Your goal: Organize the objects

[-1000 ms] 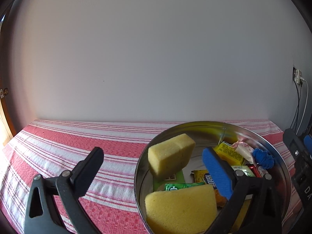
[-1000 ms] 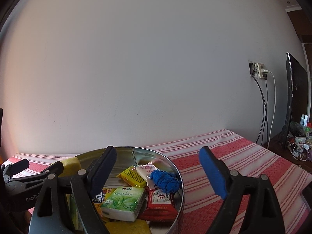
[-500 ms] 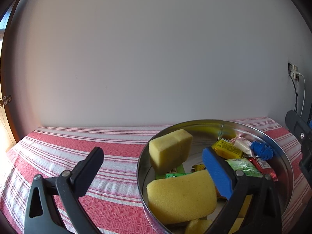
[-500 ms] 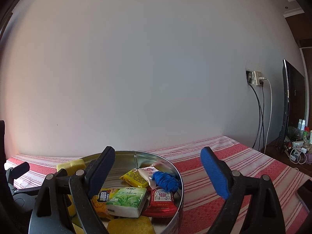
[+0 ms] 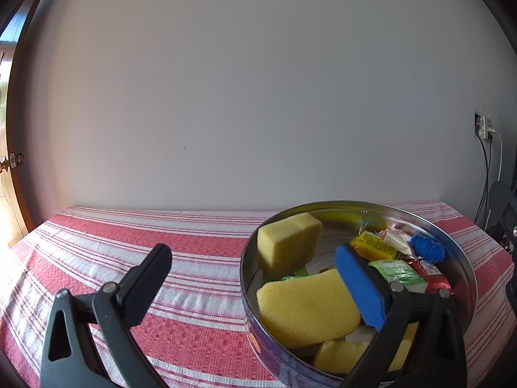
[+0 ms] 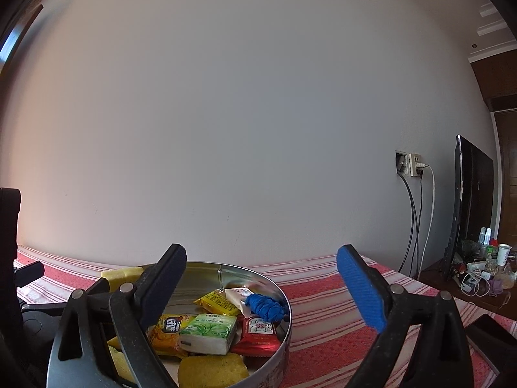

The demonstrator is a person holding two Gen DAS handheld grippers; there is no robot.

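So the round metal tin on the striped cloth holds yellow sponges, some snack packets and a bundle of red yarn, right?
Not quite: the yarn bundle is blue, not red, as the right wrist view shows. The rest holds: the round metal tin sits on the striped cloth with yellow sponges and snack packets.

Yellow sponges (image 5: 307, 310) fill a silver tin (image 5: 465, 258) on a red-and-white striped cloth (image 5: 161, 252).
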